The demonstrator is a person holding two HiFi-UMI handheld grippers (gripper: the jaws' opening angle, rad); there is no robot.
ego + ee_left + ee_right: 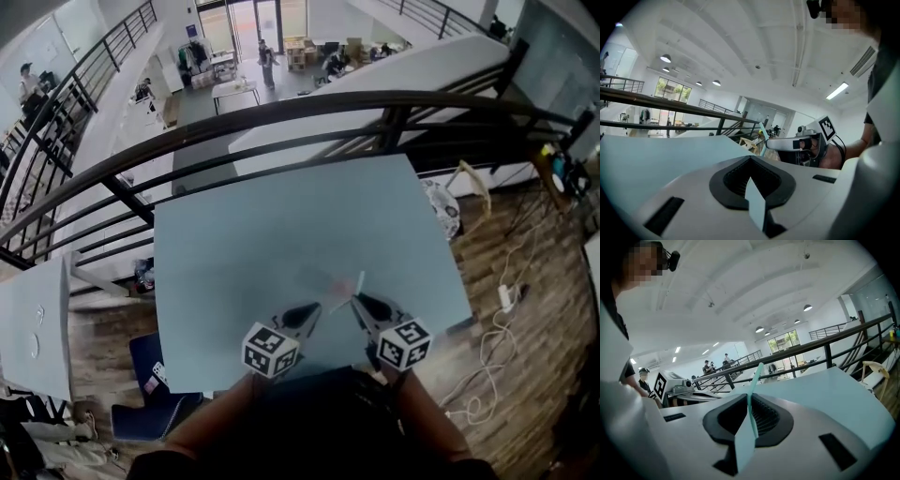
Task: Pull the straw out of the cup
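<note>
Right hand-held gripper (751,404): jaws clamped on the straw (756,380). The straw pokes up and forward past the tips, tilted. Left hand-held gripper (750,161): jaws together, only a thin sliver of gap, and I can't make out anything in it. Both sit low over the desk (281,225) near its front edge, tips close together and angled toward each other.

Cup (323,279): a faint clear smudge on the desk, just ahead of the left tips and just left of the straw. I can't tell whether it is upright or tipped, or what is in it. The straw stands at the right tips beside the cup. I can't tell whether its lower end is inside the cup.

View differences:
- Only the head view shows the cup. It does not show in either gripper view.
- Left gripper view catches the right hand-held gripper side-on, marker cube on top, straw standing up from its tips.
- Right gripper view shows the left one's marker cube at its left edge.

Far: black railing (281,117) runs behind the desk, with a lower floor and people beyond it. A wooden chair (473,183) and cables (492,328) are on the wood floor to the right.
</note>
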